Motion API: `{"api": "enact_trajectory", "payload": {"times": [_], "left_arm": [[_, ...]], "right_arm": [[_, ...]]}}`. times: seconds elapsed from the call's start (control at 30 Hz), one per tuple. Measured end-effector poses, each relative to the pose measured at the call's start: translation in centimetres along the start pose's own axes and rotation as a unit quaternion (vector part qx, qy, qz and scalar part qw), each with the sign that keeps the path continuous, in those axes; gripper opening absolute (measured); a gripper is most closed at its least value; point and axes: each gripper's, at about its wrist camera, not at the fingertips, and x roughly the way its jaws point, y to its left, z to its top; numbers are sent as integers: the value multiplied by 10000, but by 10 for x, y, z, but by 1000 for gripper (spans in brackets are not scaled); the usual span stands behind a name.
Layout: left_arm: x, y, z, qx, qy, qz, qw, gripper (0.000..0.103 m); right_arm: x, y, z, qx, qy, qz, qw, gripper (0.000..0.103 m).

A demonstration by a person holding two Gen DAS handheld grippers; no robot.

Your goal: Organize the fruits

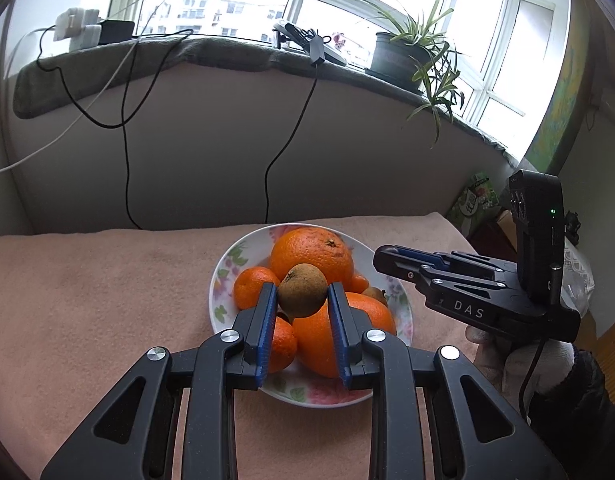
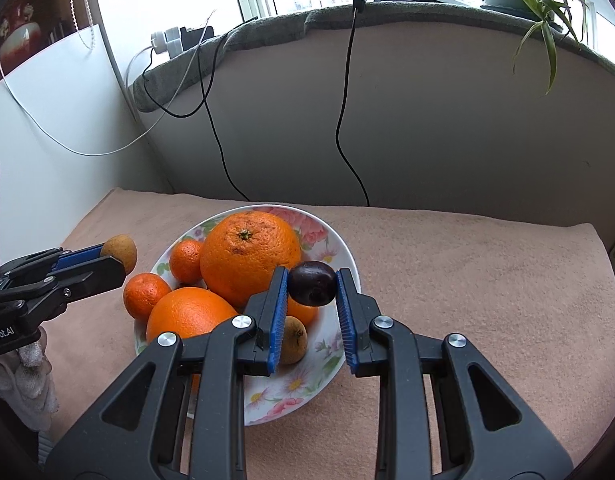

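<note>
The left hand-held gripper (image 1: 301, 294) is clamped on a small brown fruit (image 1: 302, 290), held between its blue pads above a flowered bowl (image 1: 221, 276). The right hand-held gripper (image 2: 312, 284) is clamped on a dark plum (image 2: 312, 283), also held over the bowl. Below and beyond both grippers, the bowl holds a large orange (image 2: 249, 254), a second orange (image 2: 187, 314), small tangerines (image 2: 145, 295) and another brown fruit (image 2: 293, 340). The bowl sits on a pink cloth (image 2: 467, 280) covering the table.
</note>
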Motion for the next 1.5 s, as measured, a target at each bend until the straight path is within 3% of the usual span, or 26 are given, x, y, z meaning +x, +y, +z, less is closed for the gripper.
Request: {"api": "enact_trajectory", "payload": {"times": [0.4,0.47,0.57,0.63,0.7,0.8,1.03,1.37,1.5], "left_arm": [[-1,-2,2,21,-36,-2,10000,25],[-1,-2,2,23,-43,13,10000,33],[-1,-2,2,28,-39,11,10000,34],[-1,-2,2,24,-37,16,10000,34],[-1,-2,2,29,-34,16,10000,35],[-1,-2,2,32,-40,30,10000,42],[-2,-3,1,53,-37,97,9999,56],[-3,-2,0,45,-2,374,9993,77],[-2,0,-1,-21,35,469,9989,77]], "right_arm": [[1,0,0,-22,14,1,10000,25],[1,1,-1,-42,20,-22,10000,25],[2,1,0,-14,21,-2,10000,26],[1,1,0,24,-13,-9,10000,42],[-1,2,0,55,-70,-6,10000,52],[-3,2,0,59,-82,7,9999,52],[-6,2,-1,66,-117,-17,9999,66],[-12,-2,-4,180,-146,-40,9997,76],[-15,-3,-6,205,-164,-58,9996,82]]}}
